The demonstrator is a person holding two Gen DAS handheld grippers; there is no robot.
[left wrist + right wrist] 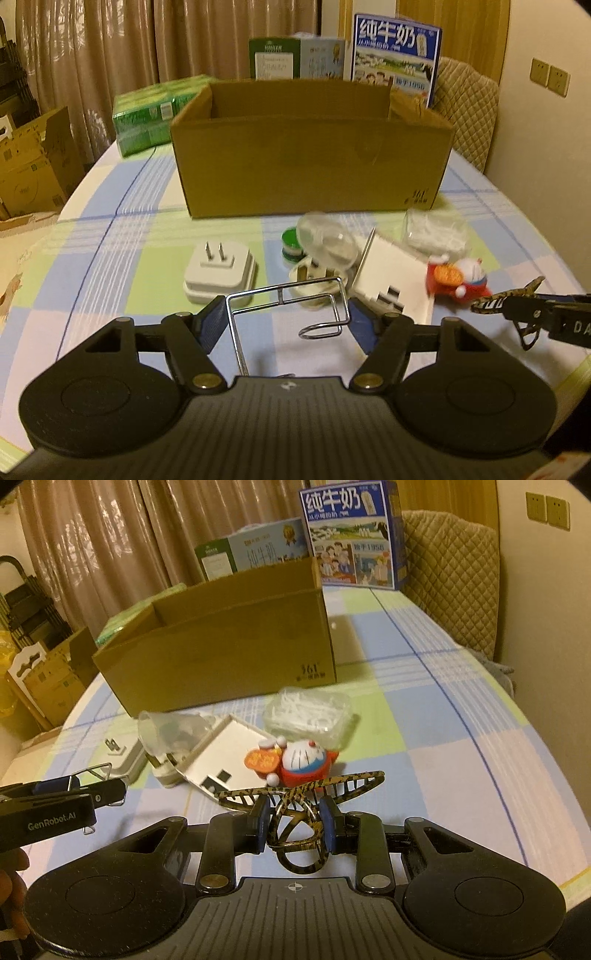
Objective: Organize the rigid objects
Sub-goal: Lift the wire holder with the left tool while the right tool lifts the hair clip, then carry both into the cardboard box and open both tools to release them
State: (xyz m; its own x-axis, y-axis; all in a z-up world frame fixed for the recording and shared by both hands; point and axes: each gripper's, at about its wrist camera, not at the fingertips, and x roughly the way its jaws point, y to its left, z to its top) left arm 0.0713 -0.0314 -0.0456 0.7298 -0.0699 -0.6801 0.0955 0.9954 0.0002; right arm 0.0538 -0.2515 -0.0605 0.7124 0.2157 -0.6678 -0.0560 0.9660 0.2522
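Note:
My left gripper (288, 321) is shut on a chrome wire rack (288, 302), held above the checked tablecloth. My right gripper (295, 821) is shut on a tortoiseshell hair claw (299, 805); the claw also shows at the right of the left wrist view (509, 295). An open cardboard box (310, 155) stands behind the clutter, also in the right wrist view (221, 642). Before it lie a white plug adapter (219, 271), a green-capped jar (291, 247), a clear lid (328, 240), a white tray (391, 280), a Doraemon toy (295, 760) and a clear box of white picks (310, 712).
Milk cartons (395, 59) and a green pack (155, 110) stand behind the box. A quilted chair (450, 576) is at the table's far right. Cardboard boxes (29, 166) sit on the floor to the left. The table edge curves away on both sides.

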